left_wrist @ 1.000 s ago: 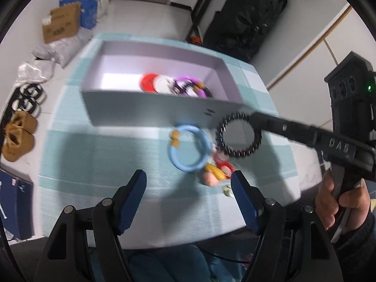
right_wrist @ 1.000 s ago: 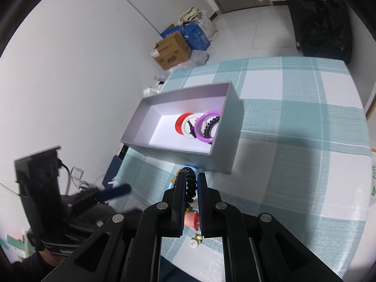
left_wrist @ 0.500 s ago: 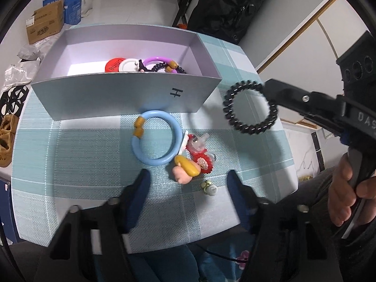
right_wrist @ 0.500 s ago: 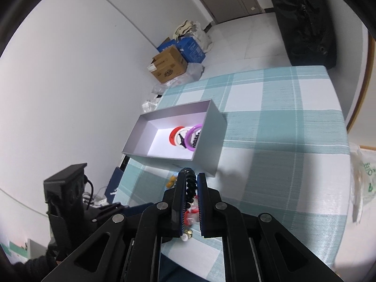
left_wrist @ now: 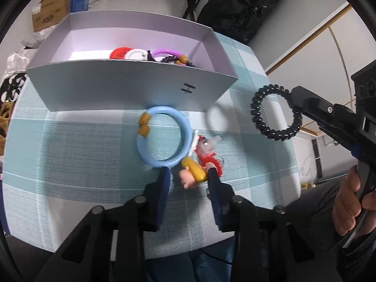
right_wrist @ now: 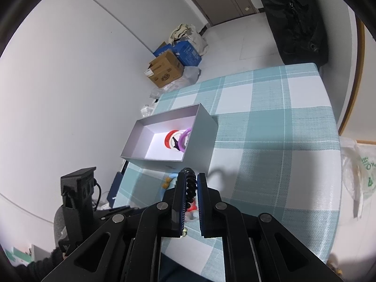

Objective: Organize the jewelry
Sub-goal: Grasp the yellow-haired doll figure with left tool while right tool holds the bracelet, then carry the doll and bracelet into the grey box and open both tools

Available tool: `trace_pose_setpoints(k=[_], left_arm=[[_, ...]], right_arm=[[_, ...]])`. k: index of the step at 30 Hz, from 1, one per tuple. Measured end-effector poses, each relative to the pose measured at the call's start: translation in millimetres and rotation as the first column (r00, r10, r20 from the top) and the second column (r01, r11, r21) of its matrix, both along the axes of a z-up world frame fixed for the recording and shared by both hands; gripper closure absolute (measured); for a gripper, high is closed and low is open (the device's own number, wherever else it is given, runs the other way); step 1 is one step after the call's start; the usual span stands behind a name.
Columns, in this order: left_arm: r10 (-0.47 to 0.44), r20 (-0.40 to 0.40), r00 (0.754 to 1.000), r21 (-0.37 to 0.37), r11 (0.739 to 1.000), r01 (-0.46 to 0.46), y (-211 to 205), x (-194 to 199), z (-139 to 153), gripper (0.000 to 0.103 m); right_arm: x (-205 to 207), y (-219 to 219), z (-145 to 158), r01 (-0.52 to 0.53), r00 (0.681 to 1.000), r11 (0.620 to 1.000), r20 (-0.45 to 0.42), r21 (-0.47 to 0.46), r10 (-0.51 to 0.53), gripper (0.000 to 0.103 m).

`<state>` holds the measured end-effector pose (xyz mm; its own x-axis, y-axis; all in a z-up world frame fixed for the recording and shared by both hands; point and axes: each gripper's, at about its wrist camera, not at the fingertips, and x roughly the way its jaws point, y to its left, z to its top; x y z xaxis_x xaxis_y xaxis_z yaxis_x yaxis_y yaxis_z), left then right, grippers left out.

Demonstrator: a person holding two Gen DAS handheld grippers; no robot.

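Observation:
My right gripper is shut on a black coiled bracelet, held in the air to the right of the grey box; the coil shows between its fingers. The box holds a red ring, a white ring and a purple bracelet. My left gripper is open, low over the table, its fingers on either side of a yellow-and-pink charm. A light blue bracelet and a red charm lie just in front of the box.
The table has a teal and white checked cloth. A black bag stands behind the table. Cardboard boxes sit on the floor by the wall. A white plastic bag hangs off the table's right side.
My left gripper has moved down and forward to the charms, and its fingers have narrowed around the yellow-and-pink charm. My right gripper has lifted higher with the black coiled bracelet.

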<state>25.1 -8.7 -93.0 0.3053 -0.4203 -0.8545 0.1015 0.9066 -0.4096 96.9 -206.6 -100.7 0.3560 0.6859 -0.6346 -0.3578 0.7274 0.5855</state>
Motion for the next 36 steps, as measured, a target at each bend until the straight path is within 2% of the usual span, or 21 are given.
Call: trace_pose_setpoints(k=[9,15,28,36], left_arm=[[-0.026,0.027,0.999,0.032,0.999,0.025,-7.1,-3.3,5.2,0.084],[-0.025,0.059,0.998,0.021,1.000,0.024,1.3,-8.2,13.6,0.084],[0.072,0.132,0.989,-0.035,0.997,-0.068,25.0,-3.2,40.4,0.084],[0.095,0.170,0.981,-0.045,0.995,-0.089,27.9,2.6,49.5,0.084]], right_arm=[[-0.6,-1.2,-0.2,0.002,1.000,1.000,-0.003,0.003,-0.002,0.094],[0.2,2.0,2.2,-0.010,1.000,1.000,0.005,0.009,0.010,0.094],[4.7,15.1,5.2,-0.024,1.000,0.999,0.008,0.022,0.024,0.094],[6.2,28.0,14.0,-0.059,0.998,0.997,0.029,0.041,0.058,0.095]])
